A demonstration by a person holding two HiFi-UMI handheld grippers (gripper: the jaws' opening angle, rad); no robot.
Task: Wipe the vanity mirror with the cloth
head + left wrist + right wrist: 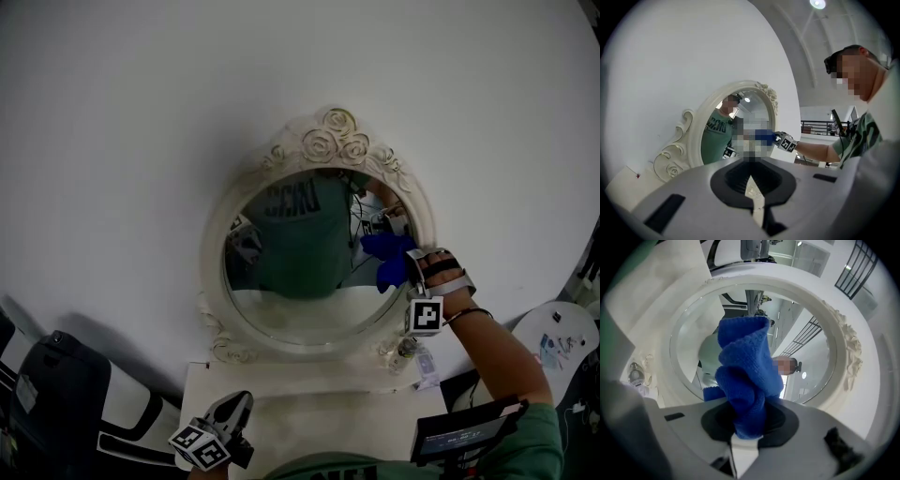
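Two grippers to watch. Right gripper [409, 274]: clamped tight on the blue cloth [745, 376], up at the right side of the vanity mirror [300, 309], cloth on the glass or just at it. Left gripper [232, 409]: jaws together, holding nothing, down low over the white surface [309, 394], well apart from the mirror.

Looks like the middle of the wiping, with most of the glass not yet done.

To do it well:
- Squeeze the cloth firmly to stop any slipping.
- Press softly and flat, never hard, to avoid tipping or sliding the mirror.
- Sweep side to side, going down bit by bit, right up to the white frame [328, 131] with the roses.
- Mind the little bottle [405, 352] near the foot of the mirror; easy to knock over.
- Leave the left gripper low and out of the way.
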